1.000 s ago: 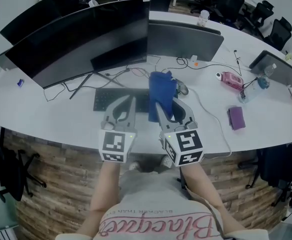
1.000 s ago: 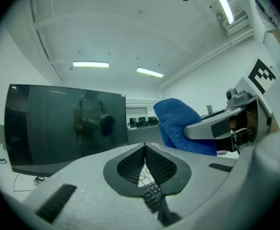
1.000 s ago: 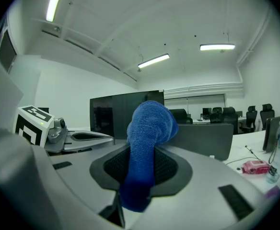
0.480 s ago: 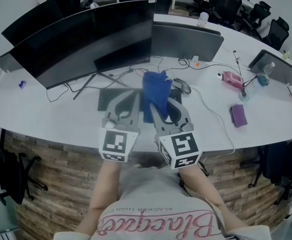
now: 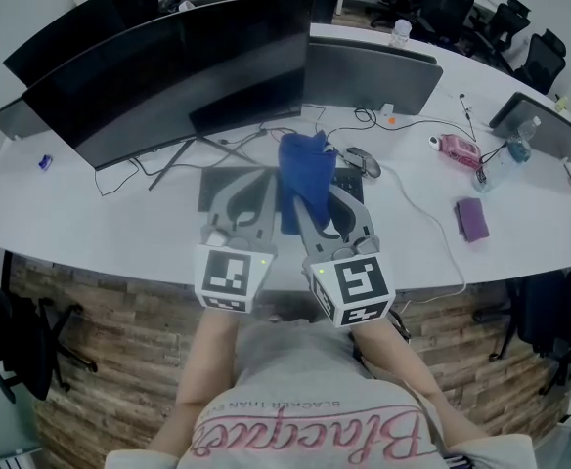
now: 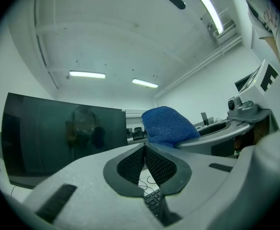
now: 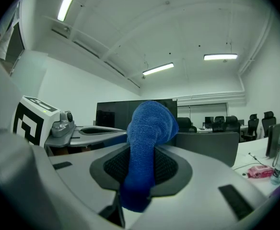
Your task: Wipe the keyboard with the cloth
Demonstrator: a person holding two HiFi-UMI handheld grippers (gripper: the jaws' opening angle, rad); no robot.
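My right gripper (image 5: 303,201) is shut on a blue cloth (image 5: 305,169), which bunches up over the jaws and hangs above the dark keyboard (image 5: 219,190). In the right gripper view the cloth (image 7: 148,138) fills the gap between the pads of the right gripper (image 7: 141,166). My left gripper (image 5: 262,178) is beside it to the left, over the keyboard, shut with nothing in it. In the left gripper view the left gripper (image 6: 145,150) has its pads together, a few keys (image 6: 152,198) show below, and the cloth (image 6: 168,125) is at the right.
A wide dark monitor (image 5: 168,66) and a second screen (image 5: 369,71) stand behind the keyboard, with cables between. A mouse (image 5: 361,164) lies right of the keyboard. Further right are a white cable, a purple object (image 5: 472,219), a pink item (image 5: 454,149) and a bottle (image 5: 516,150).
The right gripper has carried the cloth a little to the left and up over the keyboard. The left gripper has stayed close beside it, still shut.
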